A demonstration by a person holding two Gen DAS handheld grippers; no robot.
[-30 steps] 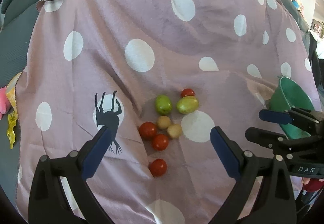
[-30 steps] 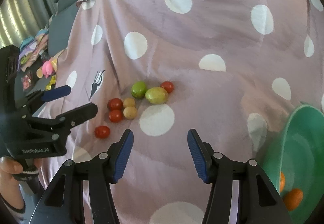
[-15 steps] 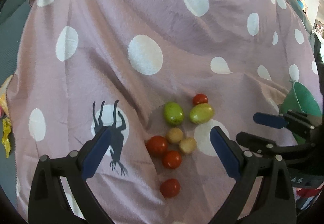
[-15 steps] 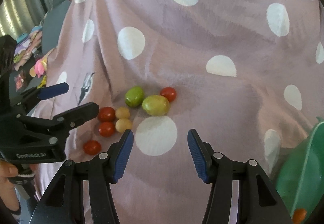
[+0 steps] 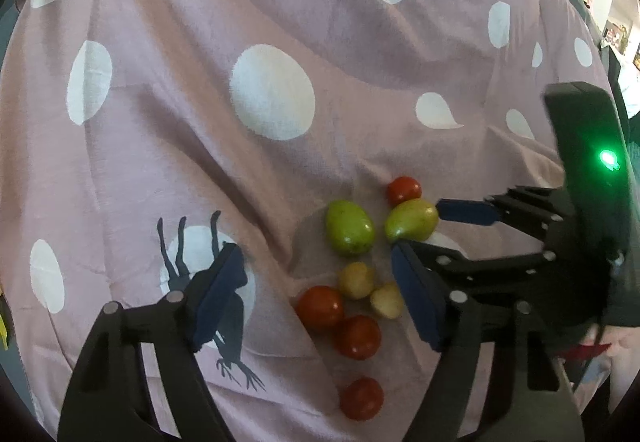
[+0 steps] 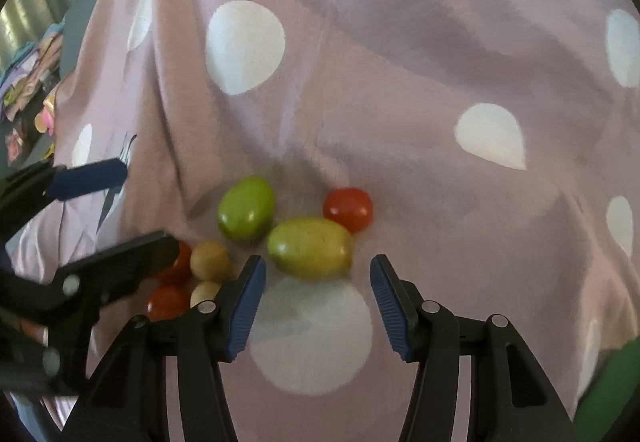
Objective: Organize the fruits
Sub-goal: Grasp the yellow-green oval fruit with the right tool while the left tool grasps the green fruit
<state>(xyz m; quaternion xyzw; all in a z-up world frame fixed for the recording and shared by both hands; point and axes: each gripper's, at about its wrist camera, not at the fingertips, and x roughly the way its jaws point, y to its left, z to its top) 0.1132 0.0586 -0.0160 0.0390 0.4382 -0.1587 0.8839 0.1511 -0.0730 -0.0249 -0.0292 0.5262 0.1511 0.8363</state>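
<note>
A cluster of small fruits lies on a pink polka-dot cloth. A yellow-green fruit sits just ahead of my open right gripper, between the lines of its fingers. A green fruit and a red tomato lie beside it. My open left gripper hovers over several red tomatoes and two small yellow fruits. The right gripper shows in the left wrist view, beside the yellow-green fruit. Both grippers are empty.
A green bowl's rim shows at the lower right of the right wrist view. Toys and clutter lie beyond the cloth's left edge. The cloth is wrinkled around the fruit.
Both grippers have moved forward and down toward the fruit cluster. The right gripper now sits close behind the yellow-green fruit. The green bowl has nearly left view.
</note>
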